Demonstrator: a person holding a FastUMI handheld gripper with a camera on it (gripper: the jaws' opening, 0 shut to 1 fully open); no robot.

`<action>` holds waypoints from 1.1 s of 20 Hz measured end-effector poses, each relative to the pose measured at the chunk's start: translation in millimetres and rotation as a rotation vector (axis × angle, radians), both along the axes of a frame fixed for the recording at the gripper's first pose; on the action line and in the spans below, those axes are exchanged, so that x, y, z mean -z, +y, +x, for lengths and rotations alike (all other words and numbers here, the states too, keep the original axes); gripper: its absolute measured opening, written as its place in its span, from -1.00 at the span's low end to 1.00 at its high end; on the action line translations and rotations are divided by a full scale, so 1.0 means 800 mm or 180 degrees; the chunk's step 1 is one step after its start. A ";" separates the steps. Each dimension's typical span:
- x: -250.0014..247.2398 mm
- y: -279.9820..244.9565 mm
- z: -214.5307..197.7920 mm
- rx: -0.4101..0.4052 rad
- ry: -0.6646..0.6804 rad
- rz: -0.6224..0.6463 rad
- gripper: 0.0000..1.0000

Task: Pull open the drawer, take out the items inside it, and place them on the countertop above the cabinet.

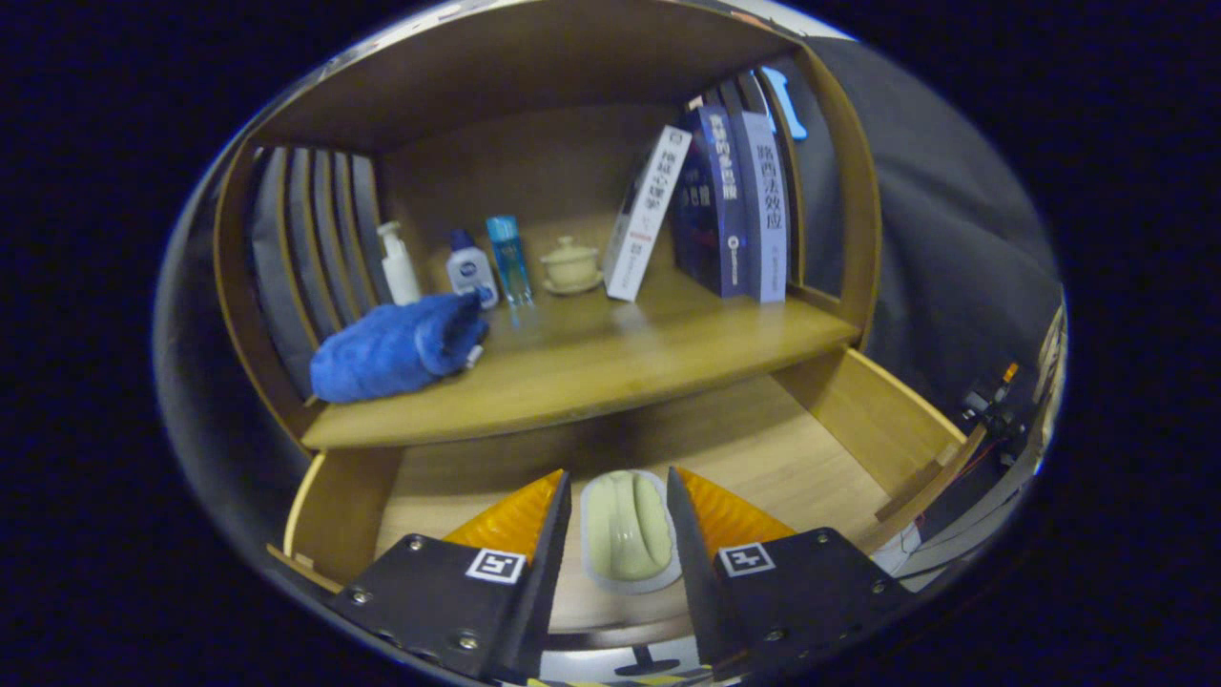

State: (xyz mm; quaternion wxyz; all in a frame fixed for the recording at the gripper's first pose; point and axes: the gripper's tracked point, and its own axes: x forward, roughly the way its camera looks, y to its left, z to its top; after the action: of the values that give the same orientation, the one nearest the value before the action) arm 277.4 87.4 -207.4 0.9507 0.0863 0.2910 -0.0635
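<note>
Handheld two-finger gripper (618, 534) with matte black angular finger plates, each fastened by silver screws and carrying a small square black-and-white fiducial marker, one at 7 o'clock and one at 5 o'clock of the view.

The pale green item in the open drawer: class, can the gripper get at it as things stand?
Probably yes: the gripper is open with a finger on each side of the pale green item, and nothing covers it in the drawer.

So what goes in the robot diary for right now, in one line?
drawer: open | soap dish: in drawer, between fingers | gripper: open, astride dish | towel: on countertop
</note>
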 end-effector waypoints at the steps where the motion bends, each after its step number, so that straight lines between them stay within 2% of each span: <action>1: 0.012 0.004 0.002 -0.0040 0.0110 0.0006 0.19; 3: 0.028 0.012 0.011 -0.0168 0.0248 0.0001 0.19; 10: 0.072 0.017 0.011 -0.0326 0.0765 -0.0151 0.18; 13: 0.076 0.016 0.017 -0.0281 0.0783 -0.0077 -0.08; 16: 0.078 0.010 0.022 -0.0193 0.0766 -0.0124 -0.07; 19: 0.081 0.007 0.021 -0.0223 0.0839 -0.0230 -0.56; 22: 0.076 0.005 0.022 -0.0253 0.0794 -0.0286 -0.55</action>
State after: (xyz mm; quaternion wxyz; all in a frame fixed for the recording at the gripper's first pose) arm 295.1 91.7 -268.3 0.9118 0.0235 0.4070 -0.0490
